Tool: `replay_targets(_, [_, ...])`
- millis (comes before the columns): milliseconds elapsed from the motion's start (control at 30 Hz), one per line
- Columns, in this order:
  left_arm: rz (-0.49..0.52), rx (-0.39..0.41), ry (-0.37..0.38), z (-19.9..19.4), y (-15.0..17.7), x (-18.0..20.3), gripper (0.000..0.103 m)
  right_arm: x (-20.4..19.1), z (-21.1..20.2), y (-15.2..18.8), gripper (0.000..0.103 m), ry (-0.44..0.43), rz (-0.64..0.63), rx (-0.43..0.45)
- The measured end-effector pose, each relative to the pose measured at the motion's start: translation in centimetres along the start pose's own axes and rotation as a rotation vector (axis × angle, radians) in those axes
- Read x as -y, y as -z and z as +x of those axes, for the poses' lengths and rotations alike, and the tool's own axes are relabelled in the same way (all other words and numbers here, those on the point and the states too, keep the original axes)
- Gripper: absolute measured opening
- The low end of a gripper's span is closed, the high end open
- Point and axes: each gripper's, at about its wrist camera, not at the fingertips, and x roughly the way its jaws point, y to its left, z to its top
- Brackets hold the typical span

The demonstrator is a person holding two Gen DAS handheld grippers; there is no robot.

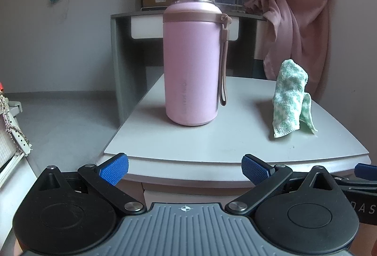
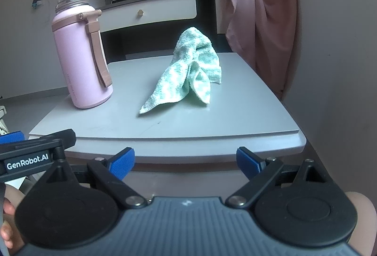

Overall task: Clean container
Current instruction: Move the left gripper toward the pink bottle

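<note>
Bottle (image 1: 192,62) beside cloth (image 1: 291,100), upright.

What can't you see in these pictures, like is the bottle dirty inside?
- Inside of the pink bottle: both views look from the side, so its own wall hides it.
- Writing on the bottle: too small and blurred in both views.
- Underside of the green cloth: its folds cover it.
- Right gripper in the left wrist view: cut off by the right edge.

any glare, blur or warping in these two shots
Left wrist view: fisheye bows the table edge, bright window top right, bottle sharp. Right wrist view: dark corner vignette, cloth slightly overexposed at its top, shelves soft.
</note>
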Motion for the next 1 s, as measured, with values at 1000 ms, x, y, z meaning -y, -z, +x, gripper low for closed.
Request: replay_targets(1000, [0.005, 0.207, 0.045, 2.9, -5.4, 0.4, 0.103, 0.9, 1.2, 0.2, 0.093, 0.027, 0.035, -0.033])
